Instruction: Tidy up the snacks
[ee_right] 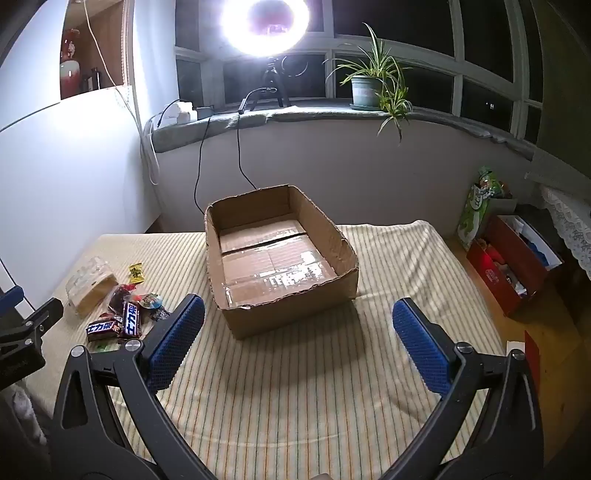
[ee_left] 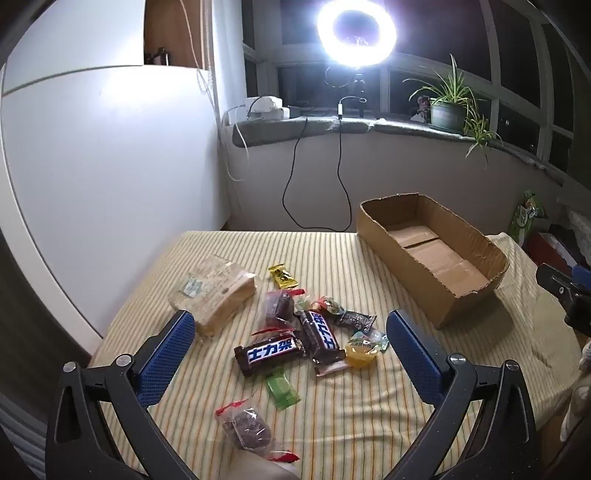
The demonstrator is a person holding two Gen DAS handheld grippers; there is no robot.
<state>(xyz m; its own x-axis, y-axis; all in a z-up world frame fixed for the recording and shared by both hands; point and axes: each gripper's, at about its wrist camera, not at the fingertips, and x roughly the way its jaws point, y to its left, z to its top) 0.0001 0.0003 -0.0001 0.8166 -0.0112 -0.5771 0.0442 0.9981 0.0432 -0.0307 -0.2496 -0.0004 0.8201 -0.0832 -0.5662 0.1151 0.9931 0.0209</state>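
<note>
Cardboard box (ee_right: 280, 254), open-topped and empty, sits on the striped cloth (ee_right: 314, 387) covering the surface, toward its far side. The snacks (ee_left: 295, 332) lie in a loose pile on the cloth, left of the box and apart from it: two chocolate bars (ee_left: 271, 352), a clear bread pack (ee_left: 216, 293), a yellow sachet (ee_left: 282, 277), a green sweet (ee_left: 282, 387) and several wrapped sweets. The left gripper (ee_left: 290, 343) hovers over the pile, jaws spread wide, holding nothing. The right gripper (ee_right: 297, 332) hangs before the box, jaws likewise wide and empty. A ring light (ee_left: 356, 33) and potted plant (ee_right: 365, 88) stand on the windowsill.
</note>
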